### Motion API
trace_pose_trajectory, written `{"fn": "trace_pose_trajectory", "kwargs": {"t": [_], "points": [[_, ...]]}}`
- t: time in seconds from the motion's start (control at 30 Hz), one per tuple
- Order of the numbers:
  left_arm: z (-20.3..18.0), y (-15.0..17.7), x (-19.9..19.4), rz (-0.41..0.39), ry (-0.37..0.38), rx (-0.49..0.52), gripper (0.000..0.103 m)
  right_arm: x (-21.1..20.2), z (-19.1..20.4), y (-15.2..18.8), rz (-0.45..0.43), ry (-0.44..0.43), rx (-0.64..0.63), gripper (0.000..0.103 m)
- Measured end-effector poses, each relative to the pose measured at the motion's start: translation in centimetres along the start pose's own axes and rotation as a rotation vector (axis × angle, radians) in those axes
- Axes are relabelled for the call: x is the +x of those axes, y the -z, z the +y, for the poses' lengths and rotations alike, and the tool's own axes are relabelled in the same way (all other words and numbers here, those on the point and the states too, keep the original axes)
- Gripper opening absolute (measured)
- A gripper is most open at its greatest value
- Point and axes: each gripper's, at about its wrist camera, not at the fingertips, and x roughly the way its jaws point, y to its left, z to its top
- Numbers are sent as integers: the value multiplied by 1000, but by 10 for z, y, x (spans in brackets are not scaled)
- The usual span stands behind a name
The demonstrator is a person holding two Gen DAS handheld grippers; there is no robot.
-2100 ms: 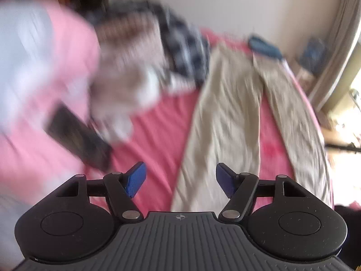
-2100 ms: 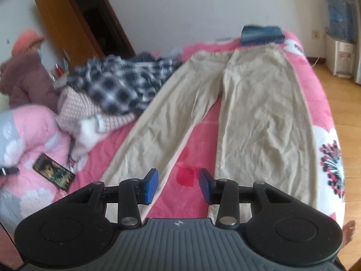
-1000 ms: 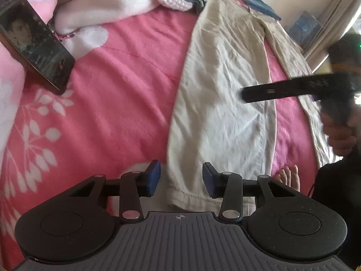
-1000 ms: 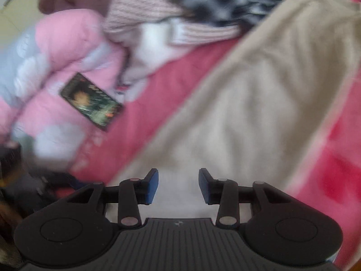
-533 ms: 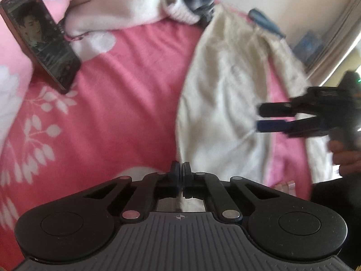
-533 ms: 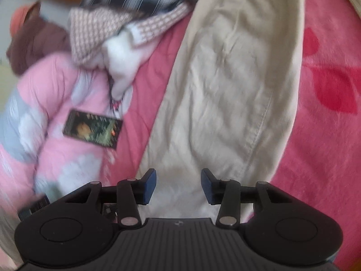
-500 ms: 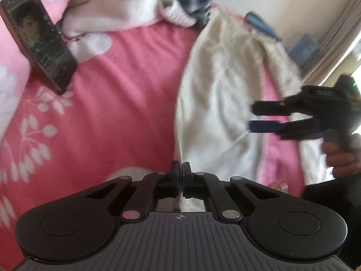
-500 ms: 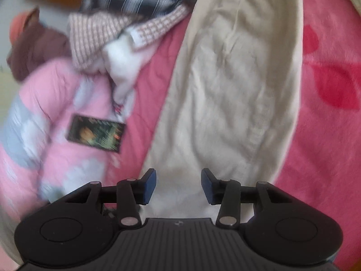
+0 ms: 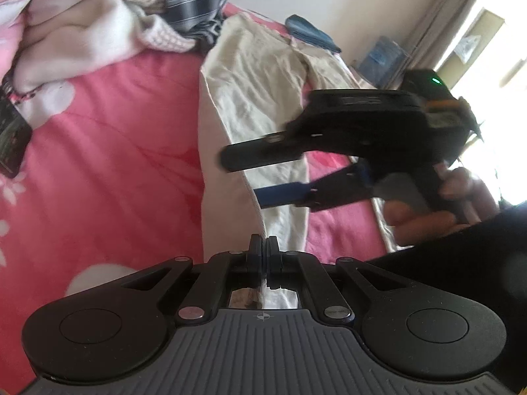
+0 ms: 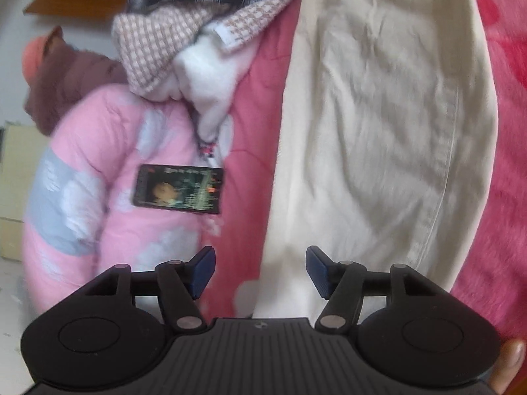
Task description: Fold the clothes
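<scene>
Beige trousers [image 9: 260, 92] lie along a pink bed cover [image 9: 115, 164], waist at the far end. My left gripper [image 9: 263, 253] is shut on the hem of the left trouser leg, and the cloth rises in a ridge from the bed to its jaws. My right gripper [image 9: 243, 177] hangs open over that same leg, a hand [image 9: 428, 214] on its grip. In the right wrist view the trouser leg [image 10: 378, 138] fills the middle, and the open right gripper [image 10: 260, 266] hovers above its lower part with nothing between the fingers.
A heap of clothes, a checked knit [image 10: 171, 29], a white fleece [image 9: 75, 39] and a plaid shirt [image 9: 191, 0], lies at the left of the bed. A phone [image 10: 179, 189] rests on a pink quilt [image 10: 98, 177]. A folded blue garment [image 9: 309, 33] sits by the waistband.
My left gripper has lifted the trouser hem, drawing the leg up into a ridge. The right gripper has swung closer over the same leg and opened wider.
</scene>
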Motion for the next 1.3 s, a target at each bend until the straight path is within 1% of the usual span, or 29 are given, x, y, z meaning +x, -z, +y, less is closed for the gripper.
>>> {"fn": "trace_pose_trajectory", "kwargs": {"t": [0.07, 0.13, 0.17, 0.2, 0.27, 0.3, 0.33, 0.43, 0.5, 0.53, 0.57, 0.63, 0.67, 0.73, 0.77, 0.8, 0.87, 0.9, 0.93, 1.0, 1.03, 1.07, 1.1, 1.23, 1.3], "points": [[-2, 0, -1, 1, 7, 2, 0, 5, 4, 1, 10, 42, -26, 60], [-6, -3, -2, 1, 13, 12, 0, 10, 5, 5, 33, 79, -37, 38], [-8, -4, -3, 1, 16, 22, 0, 11, 5, 8, 36, 82, -37, 32], [-9, -5, -3, 4, 19, 31, 0, 11, 4, 11, 35, 78, -34, 22], [-11, -7, -2, 36, 28, 51, 1, 8, 2, 17, 5, 59, -20, 15], [-11, -8, -1, 56, 31, 62, 1, 5, 0, 18, -13, 47, -11, 7], [-10, -10, -3, 68, 31, 71, 2, 4, -1, 19, -24, 38, -7, 3], [-6, -16, -14, 86, 25, 82, 7, 1, -2, 18, -50, 14, -2, 2], [-2, -21, -22, 100, 19, 67, 11, 0, -3, 18, -68, -2, 1, 2], [1, -25, -26, 101, 14, 55, 16, -1, -4, 18, -76, -10, 3, 2], [6, -30, -30, 91, 3, 36, 20, -2, -4, 17, -85, -18, 4, 2], [16, -47, -32, 55, -33, -14, 23, -4, -5, 17, -102, -34, 7, 2], [19, -59, -28, 38, -52, -31, 28, -5, -6, 17, -111, -42, 9, 2], [23, -84, -16, 6, -101, -47, 31, -9, -3, 16, -117, -41, -17, 2], [21, -100, -4, -6, -129, -35, 31, -10, -2, 16, -119, -40, -24, 2], [19, -117, 11, -16, -141, -28, 31, -10, -1, 16, -120, -40, -22, 2], [16, -150, 40, -38, -165, -13, 37, -9, -2, 17, -121, -41, -11, 2], [15, -166, 56, -41, -162, -26, 40, -9, -2, 17, -124, -40, -6, 2], [14, -182, 74, -35, -142, -60, 48, -10, -2, 17, -129, -40, -5, 2], [9, -210, 108, -25, -133, -119, 49, -12, -2, 16, -138, -37, -11, 2], [5, -222, 124, -13, -135, -122, 49, -12, -2, 16, -137, -35, -19, 2], [0, -233, 140, -1, -148, -111, 49, -12, -1, 15, -134, -33, -28, 2], [-6, -242, 154, 8, -177, -75, 49, -12, 0, 14, -132, -31, -38, 2], [-25, -266, 204, 36, -326, 94, 49, -10, 1, 11, -112, -42, -62, 2], [-26, -271, 223, 58, -395, 147, 49, -10, 2, 11, -109, -46, -83, 2]]}}
